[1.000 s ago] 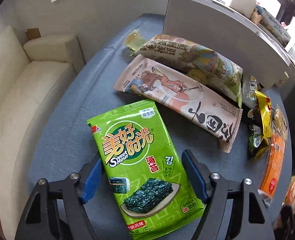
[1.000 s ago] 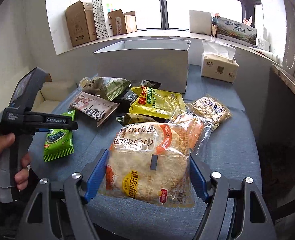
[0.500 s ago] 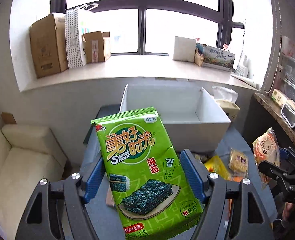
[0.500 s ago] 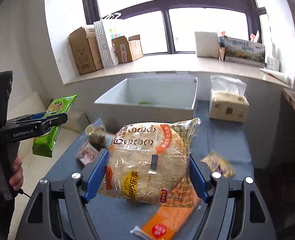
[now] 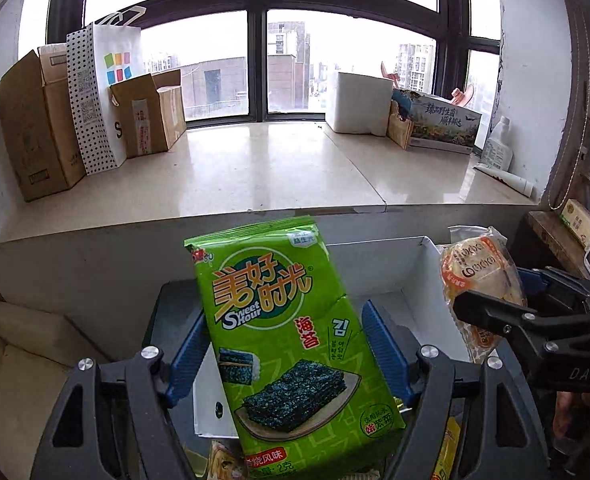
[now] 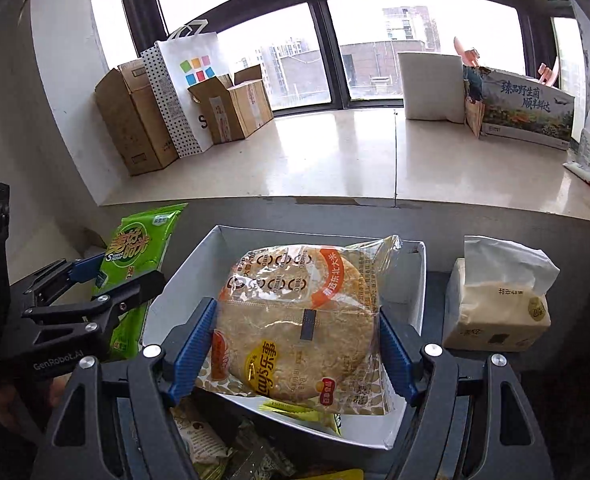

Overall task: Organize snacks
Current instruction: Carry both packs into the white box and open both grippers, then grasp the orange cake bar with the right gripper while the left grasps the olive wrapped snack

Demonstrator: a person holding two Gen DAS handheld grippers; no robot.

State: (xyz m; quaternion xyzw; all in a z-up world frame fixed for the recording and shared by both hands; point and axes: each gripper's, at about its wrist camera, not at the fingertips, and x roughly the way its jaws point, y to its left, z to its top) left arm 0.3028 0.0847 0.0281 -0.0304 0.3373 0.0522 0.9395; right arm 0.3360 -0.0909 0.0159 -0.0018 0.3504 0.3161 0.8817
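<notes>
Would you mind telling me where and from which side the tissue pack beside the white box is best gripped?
Grip the tissue pack across its two short side faces, coming down from above. It sits upright and apart from the white box, so both sides look reachable, but avoid the loose tissue sticking out on top, which would probably just pull free.

1. One green seaweed packet (image 5: 291,336).
2. One rice cracker bag (image 6: 301,328).
3. One white box (image 6: 409,280), open at the top.
4. One tissue pack (image 6: 495,308).
5. Two grippers: left gripper (image 5: 287,360) and right gripper (image 6: 295,348).
6. Two brown cardboard boxes on the windowsill: one (image 6: 133,120), another (image 6: 237,108).
7. One spotted paper bag (image 6: 183,92).
</notes>
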